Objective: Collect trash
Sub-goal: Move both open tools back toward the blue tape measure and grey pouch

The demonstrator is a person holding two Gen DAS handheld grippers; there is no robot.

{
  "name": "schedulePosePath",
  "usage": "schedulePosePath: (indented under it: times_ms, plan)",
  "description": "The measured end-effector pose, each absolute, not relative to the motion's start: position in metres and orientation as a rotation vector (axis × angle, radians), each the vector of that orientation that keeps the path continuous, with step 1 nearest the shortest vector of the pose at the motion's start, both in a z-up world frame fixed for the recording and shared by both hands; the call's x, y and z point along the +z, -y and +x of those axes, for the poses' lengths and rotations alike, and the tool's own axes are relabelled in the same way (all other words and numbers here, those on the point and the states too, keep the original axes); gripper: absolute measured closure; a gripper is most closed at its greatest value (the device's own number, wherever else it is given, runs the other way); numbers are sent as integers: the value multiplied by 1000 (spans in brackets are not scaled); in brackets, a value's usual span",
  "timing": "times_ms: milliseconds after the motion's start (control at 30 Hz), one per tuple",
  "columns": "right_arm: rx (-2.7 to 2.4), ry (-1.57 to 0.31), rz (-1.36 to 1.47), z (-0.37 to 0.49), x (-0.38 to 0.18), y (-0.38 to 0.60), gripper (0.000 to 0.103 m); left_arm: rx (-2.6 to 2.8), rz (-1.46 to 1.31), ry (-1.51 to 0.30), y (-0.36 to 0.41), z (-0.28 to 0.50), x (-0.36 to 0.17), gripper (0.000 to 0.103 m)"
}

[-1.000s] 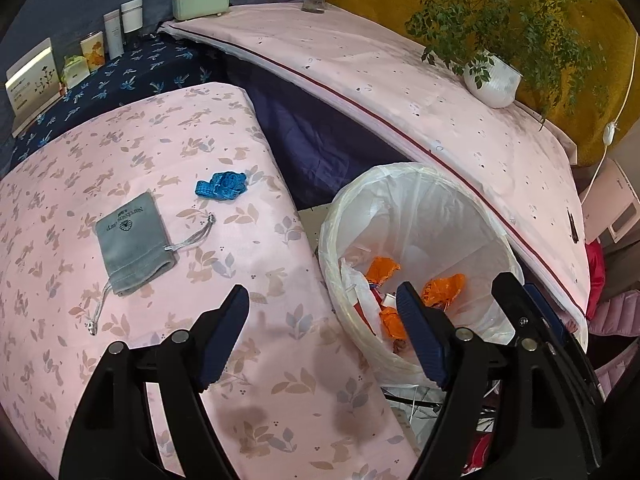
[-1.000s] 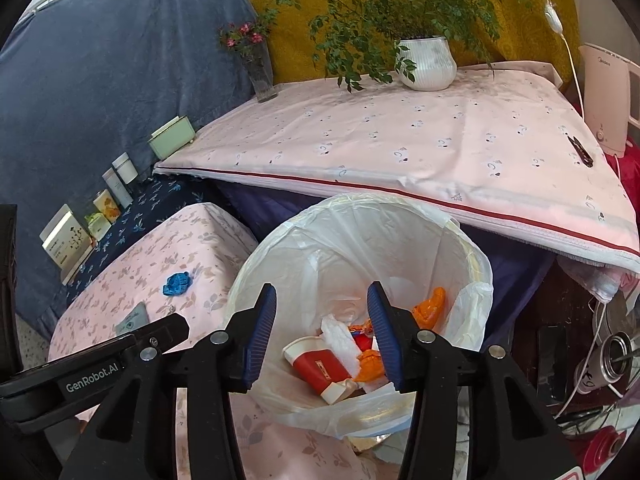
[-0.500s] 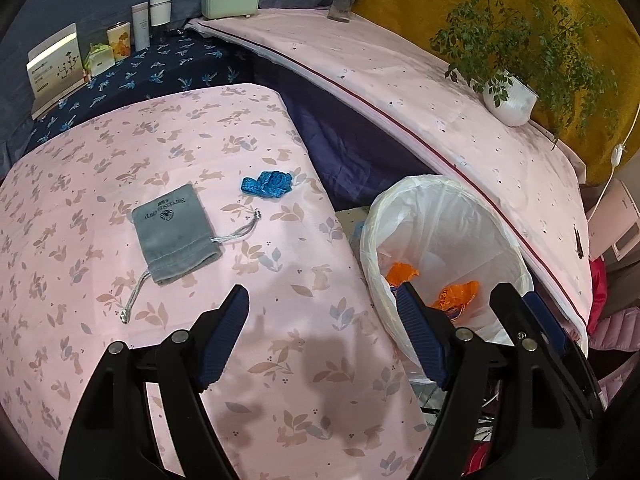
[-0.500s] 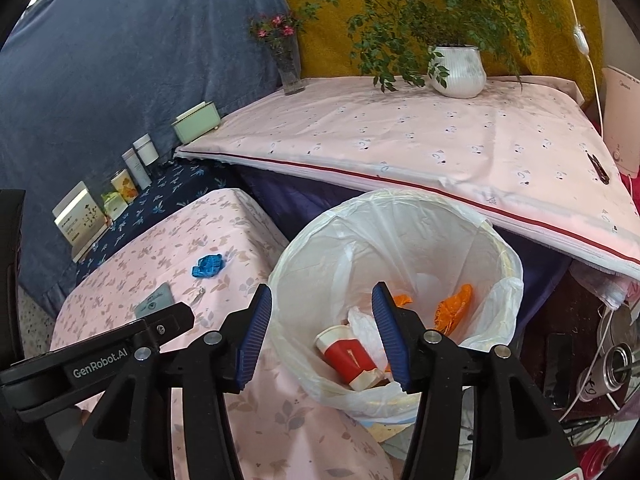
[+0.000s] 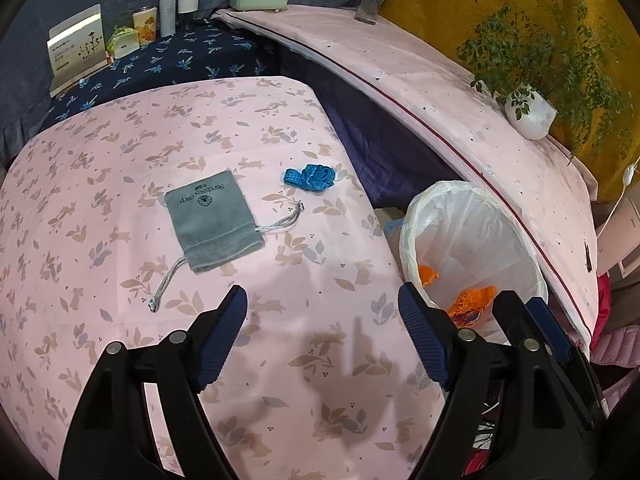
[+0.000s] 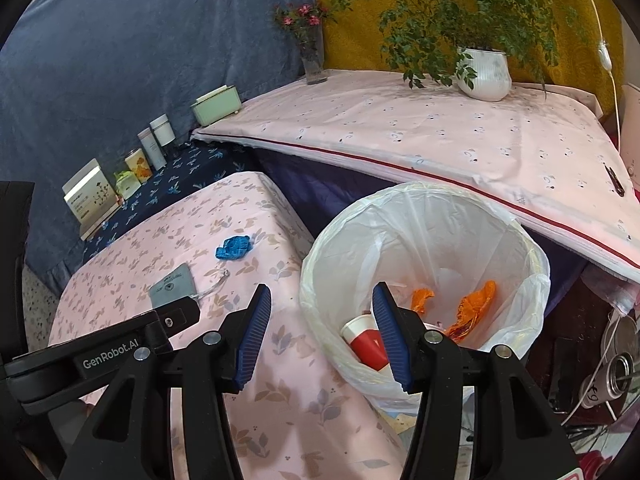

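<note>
On the pink leaf-print worktop (image 5: 120, 240), the crumpled blue wrapper (image 5: 310, 178) lies near the far edge, beside the white-lined bin (image 6: 532, 280). It looks light and soft, so pinch its bunched middle. Your left gripper (image 5: 322, 340) and right gripper (image 6: 320, 330) both have fingers apart and empty, the right's having just opened a little.

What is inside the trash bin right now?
The lined trash bin holds a red paper cup, orange wrappers and white scraps. Anything beneath them is hidden.
</note>
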State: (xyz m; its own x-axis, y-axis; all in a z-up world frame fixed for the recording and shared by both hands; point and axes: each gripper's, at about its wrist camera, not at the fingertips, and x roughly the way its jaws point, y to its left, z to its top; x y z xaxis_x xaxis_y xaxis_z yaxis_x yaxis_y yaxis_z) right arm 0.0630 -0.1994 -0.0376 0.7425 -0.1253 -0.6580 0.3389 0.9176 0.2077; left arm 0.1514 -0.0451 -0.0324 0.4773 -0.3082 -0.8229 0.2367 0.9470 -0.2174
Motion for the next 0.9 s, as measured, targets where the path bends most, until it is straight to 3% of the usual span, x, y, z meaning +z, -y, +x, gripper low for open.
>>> schedulePosePath:
  times_ms: [600,700,900]
  plan:
    - [-205,-740,294,93,-53,176,51,-220,-155,-1077,-5,178,-63,29]
    - [-195,-752,282,104,-57,171,51,-189,-168,-1083,-13,187,-70,22]
    - [-166,-784,278,135,-69,163,51,-160,-197,-1111,-25,213,-86,22]
